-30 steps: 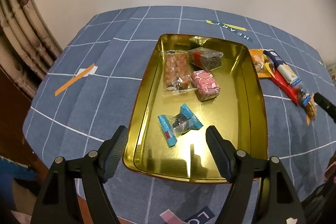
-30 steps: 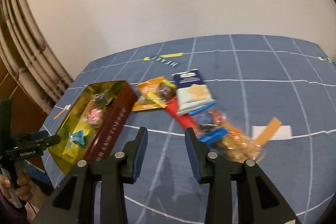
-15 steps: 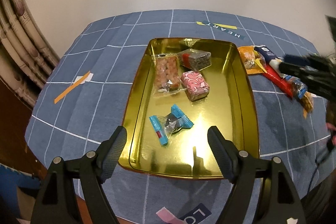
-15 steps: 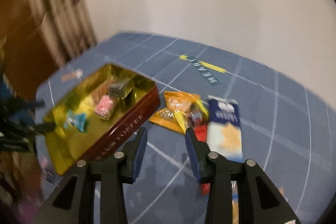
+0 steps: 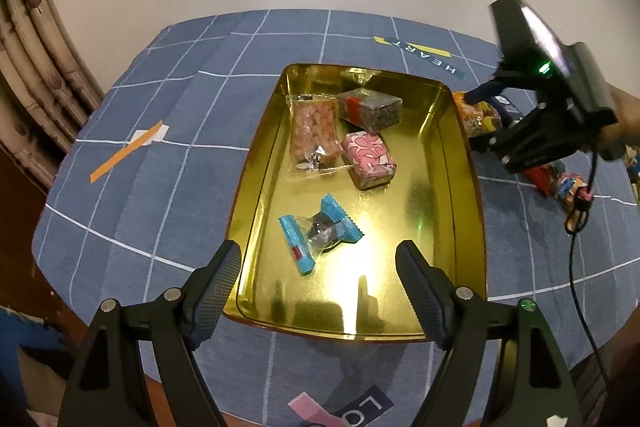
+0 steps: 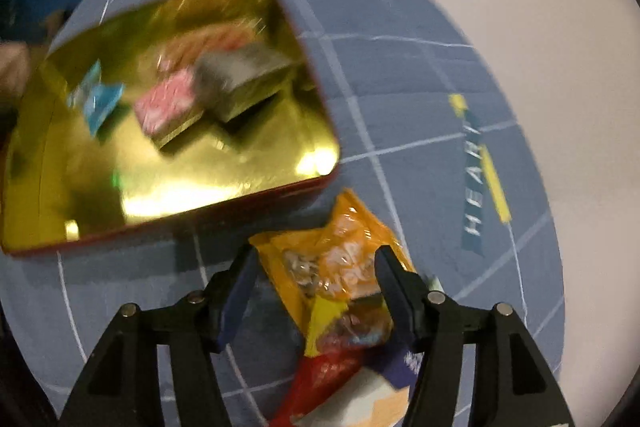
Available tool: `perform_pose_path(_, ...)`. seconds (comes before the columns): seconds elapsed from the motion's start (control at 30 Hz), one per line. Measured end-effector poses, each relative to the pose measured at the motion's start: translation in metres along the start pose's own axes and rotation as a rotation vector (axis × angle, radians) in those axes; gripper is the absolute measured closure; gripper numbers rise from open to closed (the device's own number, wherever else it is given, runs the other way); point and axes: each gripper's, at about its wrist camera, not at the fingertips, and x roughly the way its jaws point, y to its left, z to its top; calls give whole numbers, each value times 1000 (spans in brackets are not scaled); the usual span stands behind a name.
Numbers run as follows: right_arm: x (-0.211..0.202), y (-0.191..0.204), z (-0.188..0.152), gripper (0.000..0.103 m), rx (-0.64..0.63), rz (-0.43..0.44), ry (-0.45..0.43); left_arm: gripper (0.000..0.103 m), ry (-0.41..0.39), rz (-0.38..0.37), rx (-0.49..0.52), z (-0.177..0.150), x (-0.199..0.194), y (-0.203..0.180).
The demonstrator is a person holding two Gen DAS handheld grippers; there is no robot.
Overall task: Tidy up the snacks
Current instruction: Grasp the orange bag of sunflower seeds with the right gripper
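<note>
While the left gripper [image 5: 318, 267] hangs over the near end of the gold tin [image 5: 466, 195], its jaws stand wide apart and empty. Inside the tin lie four snacks: a blue-wrapped candy [image 5: 318, 233], a pink patterned packet [image 5: 370, 159], a clear bag of peanuts [image 5: 314, 137] and a dark bar in clear wrap [image 5: 370, 107]. The tin rests on the table, which is covered by a blue grid cloth [image 5: 168, 131]. The right gripper [image 6: 314, 287] – seen blurred – points down at the orange snack bag [image 6: 340, 259] just beside the tin's red outer wall; its jaws are opening, straddling the bag (no pad pressing it). A red packet [image 6: 320, 373] and a blue-and-white packet [image 6: 384, 383] lie overlapped beneath.
</note>
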Motion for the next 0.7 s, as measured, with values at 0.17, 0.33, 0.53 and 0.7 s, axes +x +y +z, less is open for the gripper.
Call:
perform_pose_path(0.17, 12, -21, 3, 33, 12, 113, 35, 27, 13, -3, 3, -1, 4, -4)
perform_pose_path(0.33, 7, -38, -3, 80, 126, 152, -6, 27, 33, 5, 16, -3, 9, -6)
perform_pose_path(0.53, -50, -19, -41, 81, 292, 118, -190, 27, 26, 20, 12, -3, 6, -5)
perform_pose_path(0.7, -118, 0, -118, 81, 603, 109, -436, 27, -6, 27, 42, -3, -6, -16)
